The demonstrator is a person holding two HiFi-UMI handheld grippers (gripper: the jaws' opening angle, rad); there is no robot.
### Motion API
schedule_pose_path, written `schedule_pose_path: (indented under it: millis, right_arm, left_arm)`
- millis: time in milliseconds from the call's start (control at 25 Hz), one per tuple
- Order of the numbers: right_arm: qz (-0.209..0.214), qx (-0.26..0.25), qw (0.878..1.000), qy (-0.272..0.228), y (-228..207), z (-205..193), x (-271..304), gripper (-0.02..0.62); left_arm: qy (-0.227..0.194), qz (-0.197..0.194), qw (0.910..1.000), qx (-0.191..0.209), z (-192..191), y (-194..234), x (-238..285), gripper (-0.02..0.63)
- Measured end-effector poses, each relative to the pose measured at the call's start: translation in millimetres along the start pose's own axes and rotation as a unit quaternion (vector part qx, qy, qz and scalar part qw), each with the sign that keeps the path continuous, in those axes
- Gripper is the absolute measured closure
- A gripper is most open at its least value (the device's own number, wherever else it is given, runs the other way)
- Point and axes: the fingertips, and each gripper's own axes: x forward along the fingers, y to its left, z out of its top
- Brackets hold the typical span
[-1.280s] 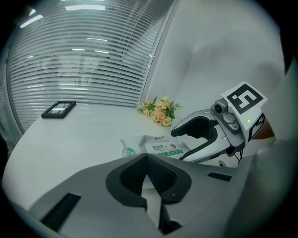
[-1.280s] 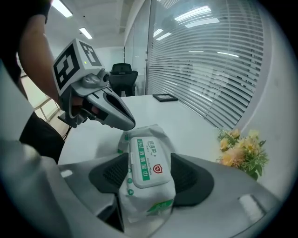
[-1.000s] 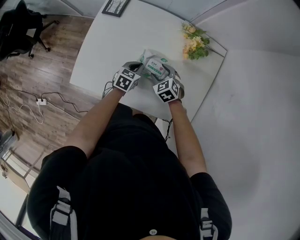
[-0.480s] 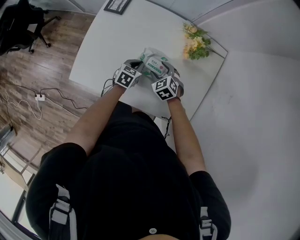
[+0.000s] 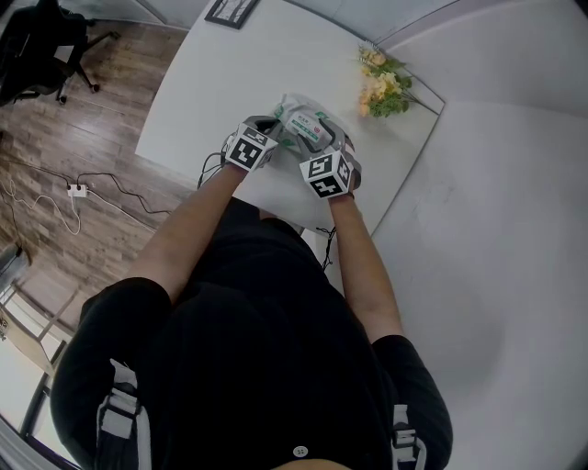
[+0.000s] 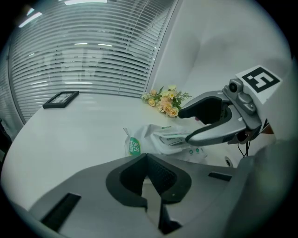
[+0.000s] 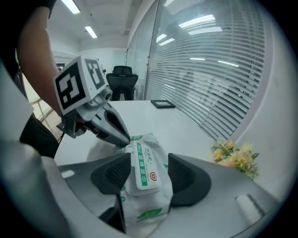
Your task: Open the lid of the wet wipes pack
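Observation:
The wet wipes pack [image 5: 305,128] lies on the white table [image 5: 230,83], white wrap with green print and a closed white lid [image 7: 144,169] on top. My right gripper [image 7: 149,173] straddles the lid. Its jaws are closing, with the lid between the pads [image 7: 186,179], which do not press on it. My left gripper [image 6: 150,160] is shut and pinches the pack's end seam [image 6: 133,146]. In the right gripper view, the left gripper [image 7: 125,141] reaches the pack's far end. In the head view both grippers, left gripper [image 5: 274,130] and right gripper [image 5: 329,139], flank the pack.
A bunch of yellow flowers [image 5: 381,83] lies at the table's far right corner. A framed picture [image 5: 230,11] lies flat at the far left. An office chair [image 5: 37,46] and cables [image 5: 73,193] are on the wooden floor to the left. A white wall runs on the right.
Both grippers and the pack stay almost where they were; the right gripper has only shifted slightly beside the pack.

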Motion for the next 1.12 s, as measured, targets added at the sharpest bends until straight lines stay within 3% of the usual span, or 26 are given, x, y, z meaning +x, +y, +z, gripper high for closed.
schedule_pose_path:
  millis: [120, 440, 1120]
  right_arm:
    - [-0.029, 0.012, 0.999, -0.024, -19.7, 13.2, -9.6, 0.376]
    - [-0.052, 0.023, 0.998, -0.010, -56.1, 7.9, -6.6, 0.376]
    - [-0.058, 0.025, 0.997, 0.041, -73.5, -30.9, 29.1, 0.376]
  left_arm:
    - [0.001, 0.002, 1.0000, -0.002, -0.8, 0.3, 0.6, 0.601]
    - [0.000, 0.001, 1.0000, -0.010, -1.0, 0.6, -0.3, 0.601]
    - [0.001, 0.006, 0.9998, -0.018, -1.8, 0.4, 0.2, 0.601]
